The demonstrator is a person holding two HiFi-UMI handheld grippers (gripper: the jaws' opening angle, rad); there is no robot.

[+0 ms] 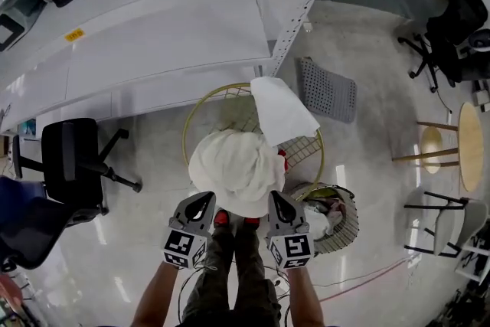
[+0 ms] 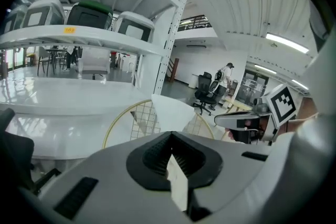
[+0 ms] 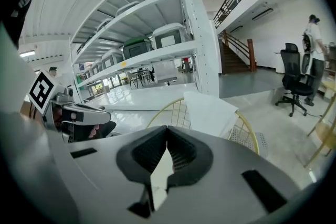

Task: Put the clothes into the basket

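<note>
I have both claws clamped on one big white garment (image 1: 233, 168). My left claw (image 1: 205, 201) grips its near left edge and my right claw (image 1: 276, 200) grips its near right edge, so the bundle hangs bunched between them in front of my knees.

In the left gripper view, the left claw (image 2: 170, 152) is pressed together with a thin fold of the white cloth (image 2: 177, 181) pinched between the ribbed pads. The right gripper view shows the same: the right claw (image 3: 165, 157) is closed tight on a strip of the cloth (image 3: 160, 173).

From the head view the garment covers the near side of the round yellow wire basket (image 1: 186, 130), which stands on the pale floor at the foot of the white shelf (image 1: 153, 27). I cannot tell whether the cloth touches the wire. A second white cloth (image 1: 282, 109) is draped over the basket's far right rim, with part of it lying inside and a corner hanging out. Both gripper views show that cloth (image 2: 170, 112) (image 3: 210, 113) lying across the yellow rim (image 2: 113, 123) (image 3: 252, 128).

Just to my right, beside my foot, stands a smaller grey woven basket (image 1: 348, 233) with mixed clothes (image 1: 321, 214) in it. A grey mat (image 1: 328, 90) lies on the floor beyond it, and a black office chair (image 1: 73, 165) stands to my left.
</note>
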